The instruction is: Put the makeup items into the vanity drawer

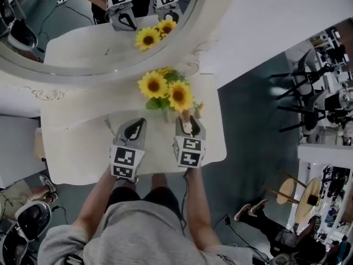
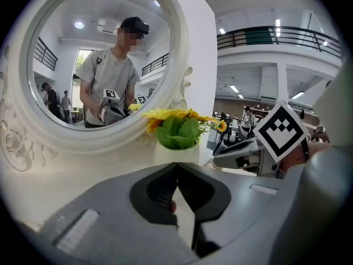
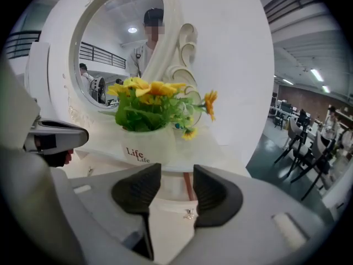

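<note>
Right gripper [image 3: 177,173]: jaws spread, not touching the slim brown pencil [image 3: 188,187] lying between them on the vanity top [image 1: 83,148]. The pencil looks light, stiff and prone to roll — best pinched mid-shaft. Left gripper [image 2: 176,167]: tips pressed together, a small reddish item [image 2: 172,206] nipped behind them — kind unclear. The top is smooth and white. Sunflower pot [image 3: 144,145] and oval mirror [image 1: 182,43] stand close behind, with an open hall beyond.

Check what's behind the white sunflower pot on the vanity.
The white-framed oval mirror stands behind the white sunflower pot, reflecting the blooms. The tabletop between them is hidden by pot and leaves.
</note>
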